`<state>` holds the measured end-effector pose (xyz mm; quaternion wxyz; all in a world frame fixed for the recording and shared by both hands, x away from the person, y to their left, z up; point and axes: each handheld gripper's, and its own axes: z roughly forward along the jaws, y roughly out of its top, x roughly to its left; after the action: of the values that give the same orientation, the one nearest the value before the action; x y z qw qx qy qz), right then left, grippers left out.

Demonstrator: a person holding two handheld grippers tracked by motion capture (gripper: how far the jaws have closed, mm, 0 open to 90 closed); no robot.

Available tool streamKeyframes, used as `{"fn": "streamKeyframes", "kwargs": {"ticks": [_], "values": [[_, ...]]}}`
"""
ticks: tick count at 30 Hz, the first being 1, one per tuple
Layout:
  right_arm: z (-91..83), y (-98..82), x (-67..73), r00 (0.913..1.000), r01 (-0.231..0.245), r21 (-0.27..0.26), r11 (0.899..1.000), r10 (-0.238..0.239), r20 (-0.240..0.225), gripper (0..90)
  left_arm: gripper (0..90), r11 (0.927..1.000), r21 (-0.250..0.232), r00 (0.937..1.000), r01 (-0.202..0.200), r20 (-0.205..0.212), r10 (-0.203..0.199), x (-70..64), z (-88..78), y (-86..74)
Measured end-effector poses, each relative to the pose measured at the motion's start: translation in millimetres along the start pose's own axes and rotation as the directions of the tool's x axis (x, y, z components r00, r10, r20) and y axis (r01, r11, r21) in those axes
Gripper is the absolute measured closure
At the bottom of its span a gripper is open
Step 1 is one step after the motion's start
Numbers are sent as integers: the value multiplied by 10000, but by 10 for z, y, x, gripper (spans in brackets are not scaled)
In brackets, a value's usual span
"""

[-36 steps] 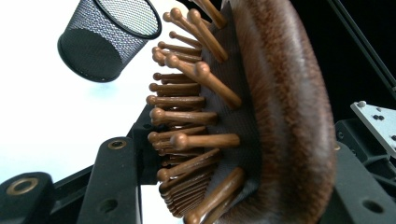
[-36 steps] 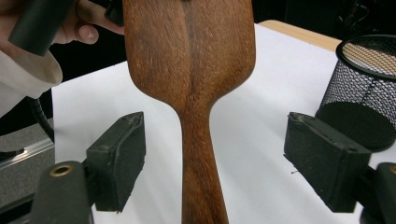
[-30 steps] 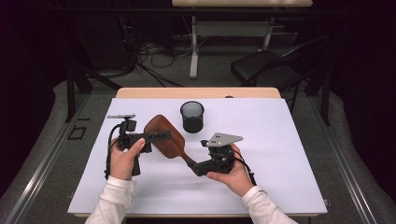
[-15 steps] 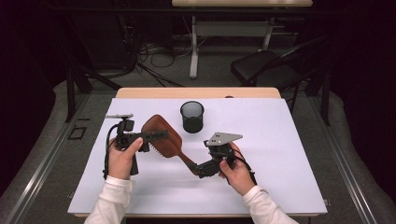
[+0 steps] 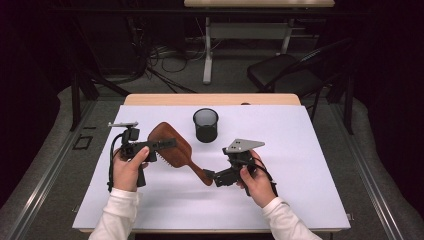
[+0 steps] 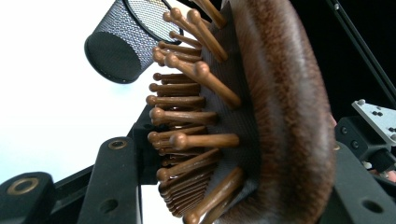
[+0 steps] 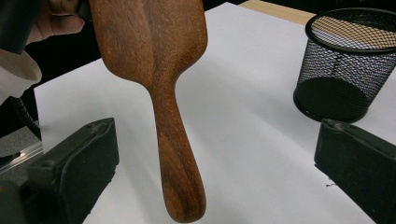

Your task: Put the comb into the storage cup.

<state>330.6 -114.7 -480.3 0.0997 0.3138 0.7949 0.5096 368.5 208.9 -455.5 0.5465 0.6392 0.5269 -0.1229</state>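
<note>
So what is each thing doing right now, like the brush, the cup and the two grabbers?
Hairbrush: off the table, held by its head, handle free.
Mesh cup: upright on the white table, empty.
Left gripper: shut on the hairbrush head.
Right gripper: fingers just opened, either side of the handle, not touching.

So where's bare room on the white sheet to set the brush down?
Free: the right side of the sheet, right of the cup, and the near strip between the sleeves. Crowded: the middle left, where brush and both claws meet.
</note>
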Motion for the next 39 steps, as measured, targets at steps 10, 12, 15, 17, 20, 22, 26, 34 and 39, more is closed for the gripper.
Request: {"fn": "streamKeyframes", "kwargs": {"ticks": [10, 12, 15, 17, 20, 22, 26, 34, 39], "values": [[-52, 12, -84, 9996, -259, -91, 9996, 259, 67, 0, 495, 9999, -110, 10000, 67, 42, -66, -9, 24, -6], [-62, 12, -93, 9994, -313, -92, 9995, 314, 114, 0, 495, 10000, -54, 10000, 32, 65, -32, -21, 54, -2], [-71, 10, -108, 9994, -323, -87, 9994, 324, 105, 0, 495, 10000, 29, 9999, -84, -72, 84, -48, 105, 0], [-84, 14, -118, 9994, -328, -96, 9994, 329, 78, 0, 496, 9997, 79, 9997, -214, -145, 215, -53, 130, 5], [-116, 23, -146, 9992, -394, -178, 9991, 395, 77, 0, 496, 9996, 207, 9996, -169, -222, 174, -55, 176, 11], [-133, 27, -168, 9986, -515, -237, 9984, 517, 83, 0, 495, 9994, 345, 9996, -73, -284, 83, -48, 203, 25], [-163, 33, -207, 9978, -645, -308, 9974, 649, 112, 0, 496, 9986, 529, 9989, -49, -465, 74, -52, 244, 74], [-184, 31, -244, 9972, -736, -317, 9968, 741, 142, 0, 495, 9977, 680, 9993, -52, -361, 77, -117, 292, 193], [-197, 32, -267, 9966, -809, -381, 9960, 815, 153, 0, 494, 9978, 665, 9995, 38, -303, -18, -157, 308, 261]]}}
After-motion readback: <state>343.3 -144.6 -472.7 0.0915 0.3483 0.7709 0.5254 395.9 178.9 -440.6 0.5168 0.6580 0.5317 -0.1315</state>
